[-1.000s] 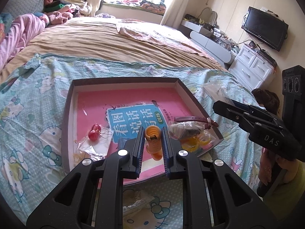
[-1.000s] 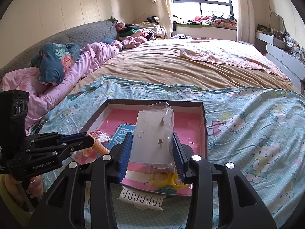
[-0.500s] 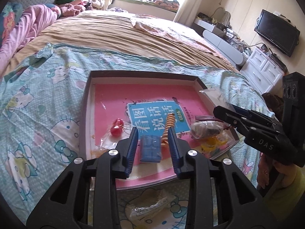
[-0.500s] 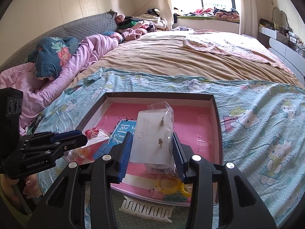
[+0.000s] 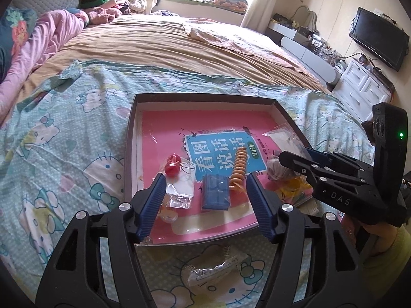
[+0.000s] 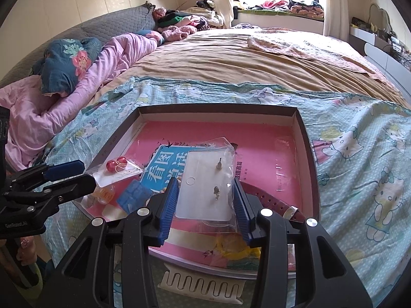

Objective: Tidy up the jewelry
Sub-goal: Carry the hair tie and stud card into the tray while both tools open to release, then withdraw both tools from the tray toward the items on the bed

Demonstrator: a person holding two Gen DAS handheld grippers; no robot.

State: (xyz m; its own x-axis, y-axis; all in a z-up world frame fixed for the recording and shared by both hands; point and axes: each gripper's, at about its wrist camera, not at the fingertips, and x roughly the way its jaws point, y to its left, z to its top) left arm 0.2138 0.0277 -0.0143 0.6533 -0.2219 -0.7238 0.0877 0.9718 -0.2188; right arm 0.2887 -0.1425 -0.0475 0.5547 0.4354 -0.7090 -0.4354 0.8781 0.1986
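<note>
A: Earring packet, clear, white card inside, two small studs; pinched between the right gripper jaws, above the tray. Lower flat onto bare pink, past the strap.

B: Left gripper jaws spread, empty, over the blue pouch and orange coil. Avoid snagging.

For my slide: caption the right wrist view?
Right gripper holds a bagged earring card over the tray.

one tray, two red beads, one orange coil, one blue pouch
</note>
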